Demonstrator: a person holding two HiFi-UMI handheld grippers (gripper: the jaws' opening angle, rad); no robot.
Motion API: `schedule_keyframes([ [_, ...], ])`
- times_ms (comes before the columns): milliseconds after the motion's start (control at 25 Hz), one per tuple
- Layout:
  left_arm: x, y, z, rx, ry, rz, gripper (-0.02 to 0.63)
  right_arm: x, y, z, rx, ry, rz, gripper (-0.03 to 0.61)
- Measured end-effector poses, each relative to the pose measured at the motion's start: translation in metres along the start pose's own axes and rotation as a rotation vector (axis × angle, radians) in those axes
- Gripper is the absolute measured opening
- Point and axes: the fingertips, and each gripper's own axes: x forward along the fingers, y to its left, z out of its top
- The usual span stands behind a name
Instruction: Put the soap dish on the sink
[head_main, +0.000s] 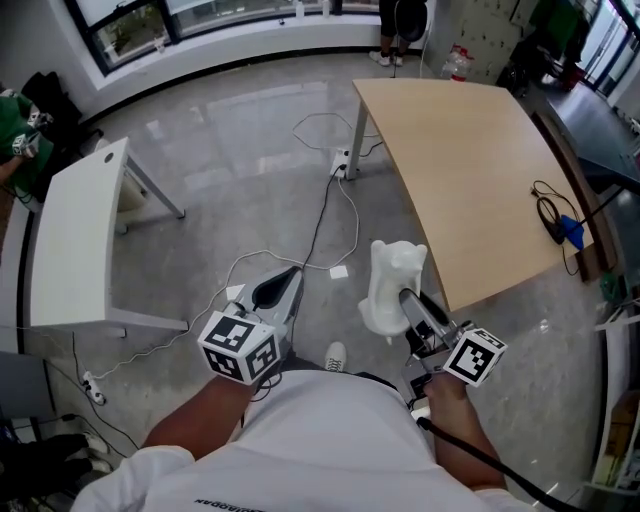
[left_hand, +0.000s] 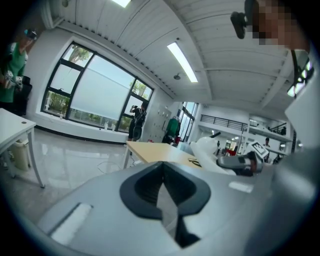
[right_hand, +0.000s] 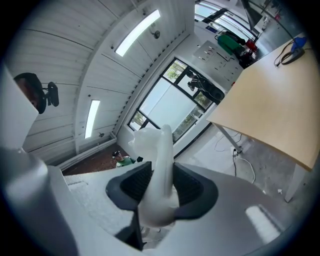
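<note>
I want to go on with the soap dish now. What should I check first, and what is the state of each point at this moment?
1. Right gripper shut on the soap dish: ok.
2. Left gripper empty, jaws together: ok.
3. Sink in view as the target: not ok, no view shows one.
4. Floor ahead free of obstacles: not ok, cables lie across it.
5. Soap dish apart from the wooden table: ok.
6. Grip firm enough for carrying: cannot tell.
</note>
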Motion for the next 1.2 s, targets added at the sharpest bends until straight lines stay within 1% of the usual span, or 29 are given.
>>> schedule_keyframes([
  [200,0.023,-0.01,0.006,-0.001,-0.021,0.016,0.008,-0.003,-0.017,0.015,0.001,0.018,0.018,0.138],
  [440,0.034,-0.016,0.008,0.017,-0.015,0.027,0.009,-0.003,-0.032,0.023,0.014,0.017,0.027,0.138],
  [600,0.032,-0.009,0.014,0.02,-0.018,0.057,0.009,0.007,-0.033,0.025,0.04,0.024,0.049,0.138],
  [840,0.026,0.01,0.015,0.008,-0.036,0.118,0.008,0.033,-0.038,0.019,0.045,0.078,0.083,0.138],
  [1000,0.027,0.026,0.014,-0.007,-0.045,0.155,0.008,0.052,-0.039,0.023,0.025,0.107,0.104,0.138],
  [1200,0.036,0.045,0.021,-0.005,-0.059,0.17,0.009,0.077,-0.042,0.029,0.004,0.137,0.115,0.138],
])
